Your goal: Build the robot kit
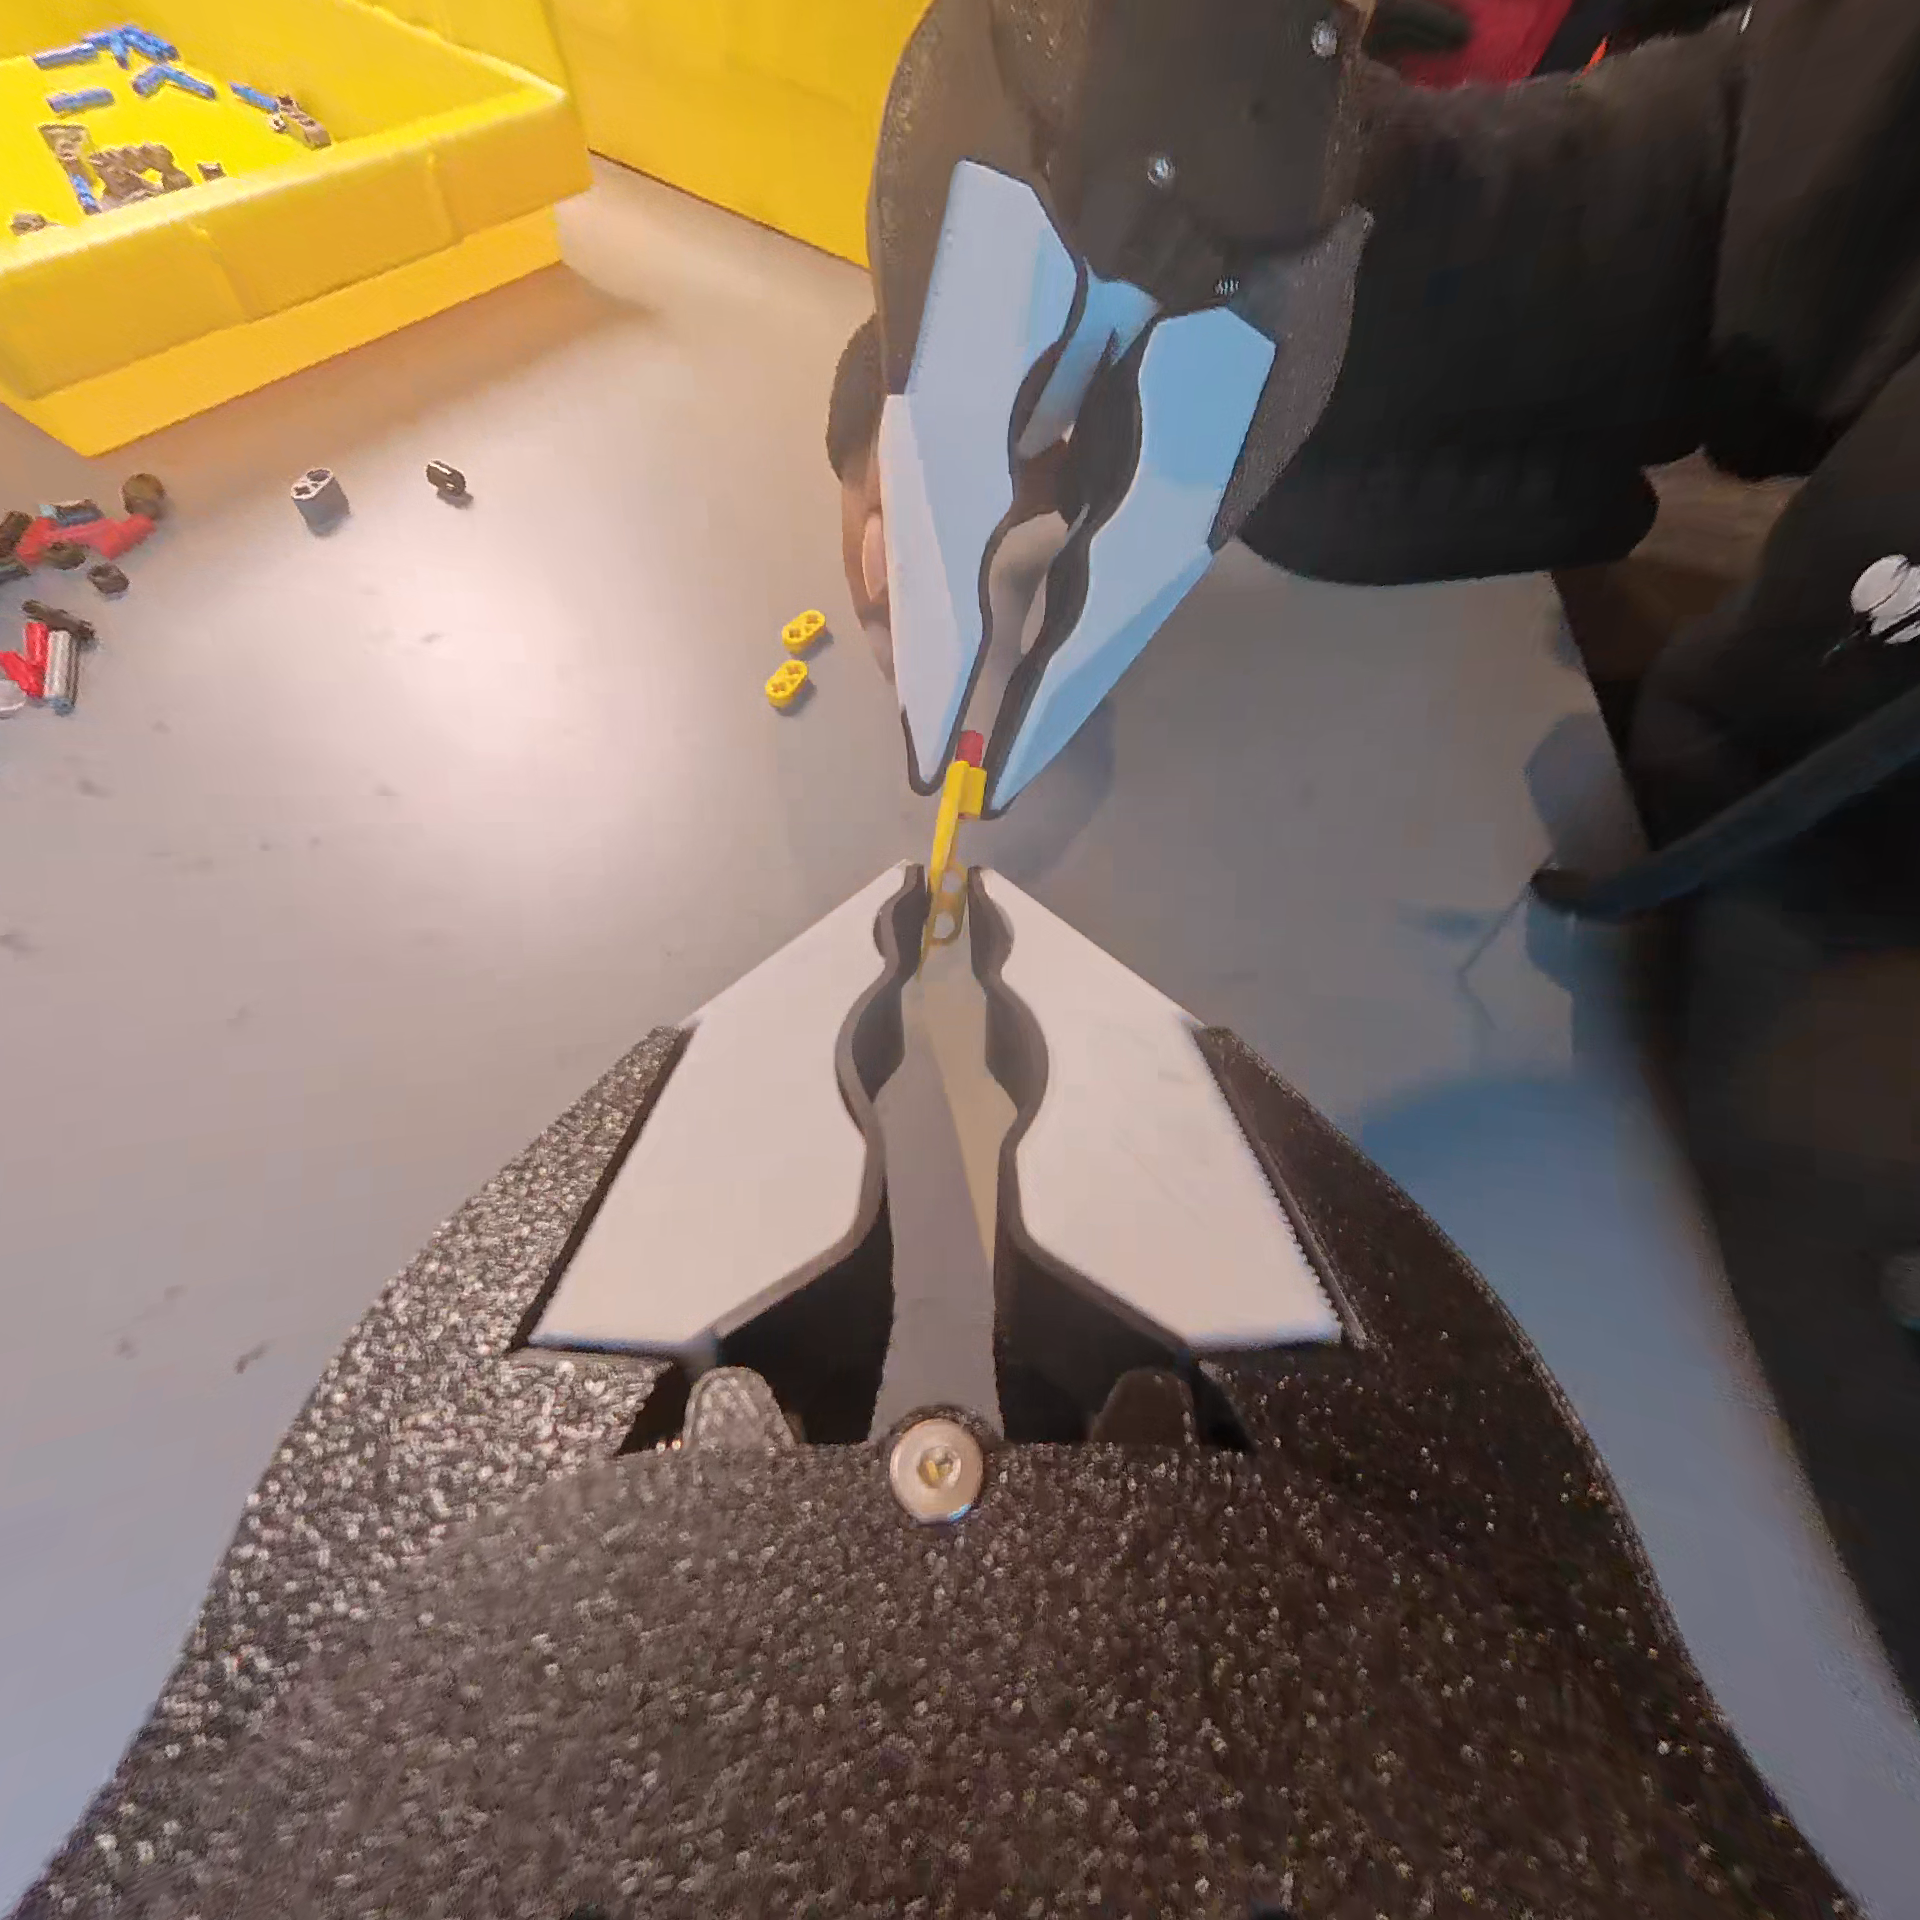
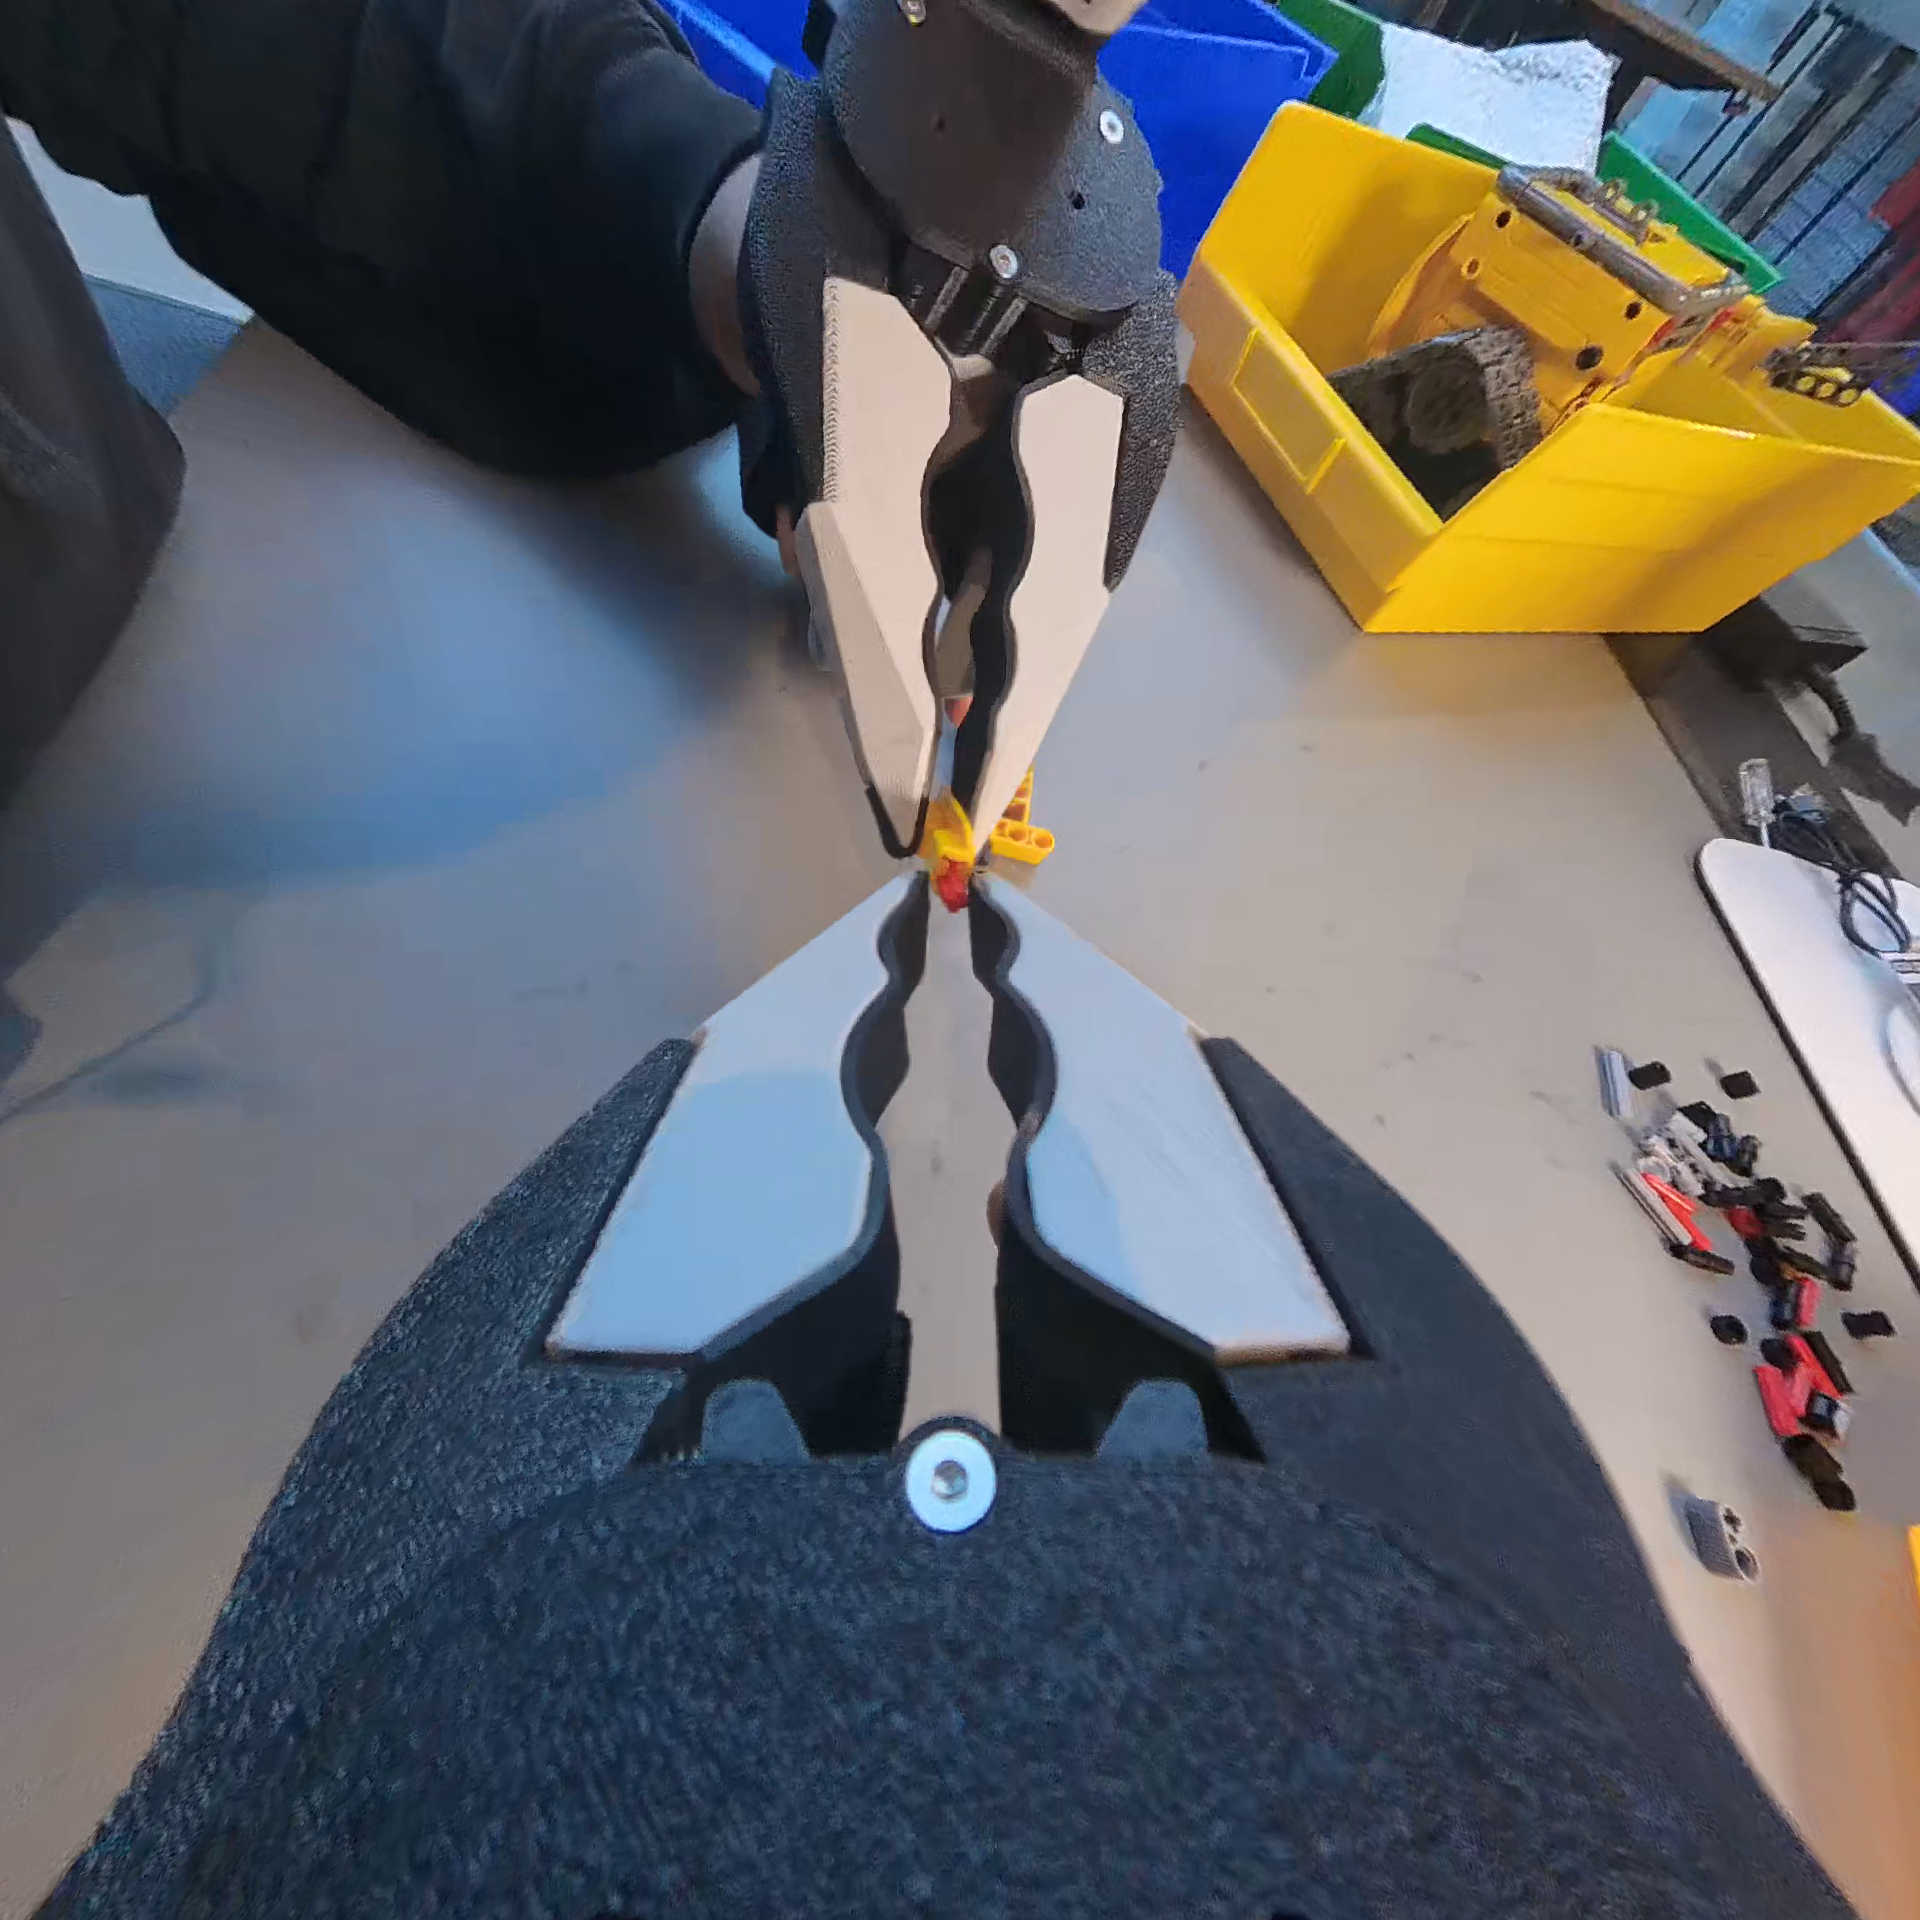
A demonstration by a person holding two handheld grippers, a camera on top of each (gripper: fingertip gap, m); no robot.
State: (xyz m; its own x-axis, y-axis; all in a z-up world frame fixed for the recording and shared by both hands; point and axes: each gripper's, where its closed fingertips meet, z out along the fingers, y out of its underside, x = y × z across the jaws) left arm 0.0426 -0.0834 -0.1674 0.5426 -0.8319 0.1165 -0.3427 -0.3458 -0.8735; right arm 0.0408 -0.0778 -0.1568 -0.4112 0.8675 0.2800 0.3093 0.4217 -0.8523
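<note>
Left tongs (image 1: 943, 883) pinch a thin yellow perforated beam (image 1: 945, 868) by its lower end; right tongs (image 1: 961, 795), coming in from 12 o'clock, pinch a red pin (image 1: 969, 746) at the beam's upper end. Both are held above the grey surface (image 1: 416, 831). No writing can be read. At 10 o'clock a yellow bin (image 1: 260, 270) holds blue and dark pieces, with two small yellow links (image 1: 795, 649) nearer. In the right wrist view, a yellow bin (image 2: 1558, 540) at 2 o'clock holds a yellow toy vehicle (image 2: 1538, 291); loose red and black pieces (image 2: 1766, 1268) lie at 4 o'clock.
</note>
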